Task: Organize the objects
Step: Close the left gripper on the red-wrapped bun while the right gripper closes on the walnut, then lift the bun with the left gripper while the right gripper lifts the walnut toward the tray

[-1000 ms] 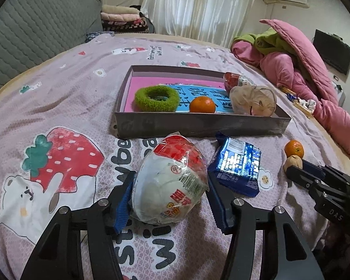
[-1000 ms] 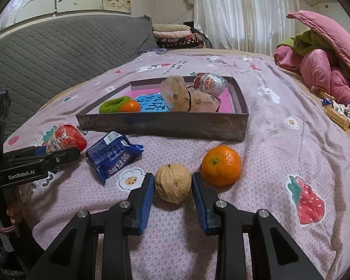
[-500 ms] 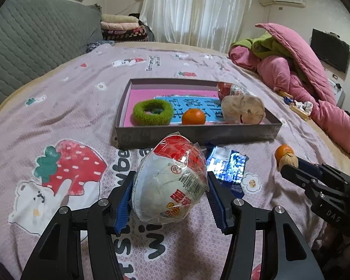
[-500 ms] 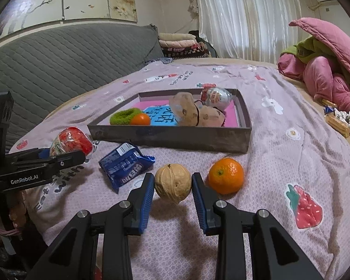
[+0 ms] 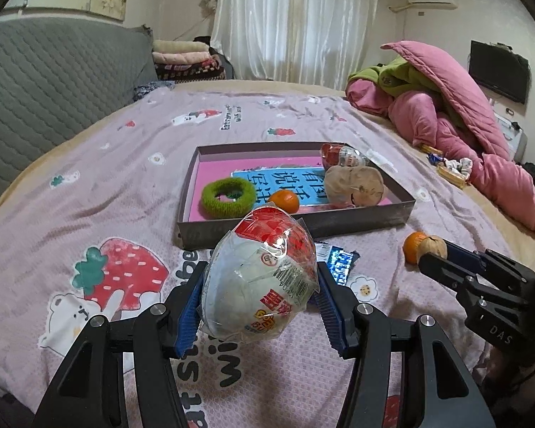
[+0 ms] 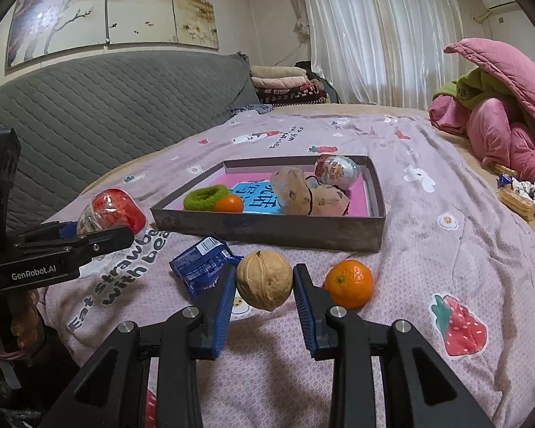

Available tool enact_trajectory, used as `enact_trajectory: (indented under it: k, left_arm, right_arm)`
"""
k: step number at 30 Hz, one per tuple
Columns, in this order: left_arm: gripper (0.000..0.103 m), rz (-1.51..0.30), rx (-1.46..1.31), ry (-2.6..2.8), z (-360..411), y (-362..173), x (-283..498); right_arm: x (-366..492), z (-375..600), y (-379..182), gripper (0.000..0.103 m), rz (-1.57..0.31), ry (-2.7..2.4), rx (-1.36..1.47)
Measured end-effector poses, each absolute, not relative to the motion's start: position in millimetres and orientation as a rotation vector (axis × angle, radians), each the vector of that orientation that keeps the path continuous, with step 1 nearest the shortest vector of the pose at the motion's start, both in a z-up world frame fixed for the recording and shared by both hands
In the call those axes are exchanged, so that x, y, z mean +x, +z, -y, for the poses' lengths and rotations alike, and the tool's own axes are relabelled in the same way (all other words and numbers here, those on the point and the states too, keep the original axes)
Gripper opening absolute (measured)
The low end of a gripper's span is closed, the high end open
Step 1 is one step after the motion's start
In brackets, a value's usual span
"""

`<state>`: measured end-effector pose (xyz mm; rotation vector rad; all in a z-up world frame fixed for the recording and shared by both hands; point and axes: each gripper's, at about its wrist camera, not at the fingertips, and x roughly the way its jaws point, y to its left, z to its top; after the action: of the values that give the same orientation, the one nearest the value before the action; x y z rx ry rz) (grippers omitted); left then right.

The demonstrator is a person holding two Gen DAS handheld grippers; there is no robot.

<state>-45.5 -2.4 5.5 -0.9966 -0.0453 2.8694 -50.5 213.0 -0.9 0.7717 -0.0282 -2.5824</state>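
Note:
My left gripper [image 5: 260, 296] is shut on a wrapped red-and-white toy egg [image 5: 264, 274], held above the bedspread in front of the grey tray [image 5: 303, 226]. My right gripper [image 6: 264, 285] is shut on a walnut [image 6: 264, 279], lifted off the bed. A loose tangerine [image 6: 349, 283] and a blue snack packet [image 6: 199, 269] lie on the bedspread before the tray [image 6: 267, 228]. The tray holds a green hair tie [image 5: 228, 198], a tangerine [image 5: 284, 200], a bagged brown item [image 5: 355, 185] and a second toy egg [image 6: 337, 170].
A heap of pink and green quilts [image 5: 456, 114] lies at the right of the bed. A grey quilted headboard [image 6: 107, 107] runs along the left. Small wrapped snacks [image 6: 520, 196] lie near the quilts. A hand [image 6: 18, 324] holds the left gripper's handle.
Both grippers have risen with their loads: the toy egg now overlaps the tray's front wall in the left view, and the walnut hangs clear of the bedspread in the right view.

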Motion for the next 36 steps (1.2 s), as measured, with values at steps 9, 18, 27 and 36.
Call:
enact_trajectory:
  k: [9,18,27,36]
  left_arm:
    - [0.059,0.032,-0.96,2.885,-3,19,-39]
    - [0.059,0.016,-0.935,2.891,-8,25,-34]
    - [0.059,0.009,-0.905,2.89,-11,28,-33]
    - [0.059,0.018,-0.872,2.885,-17,37,-40]
  right_arm:
    - [-46,-215,9,0.033,0.025,-2.591,0.718]
    - [-42,-217,14,0.033,0.017,-2.6,0.683]
    - [-41,-217,22,0.033,-0.005,-2.62,0.642]
    - [-42,-219,32,0.033,-0.011,-2.646,0.599]
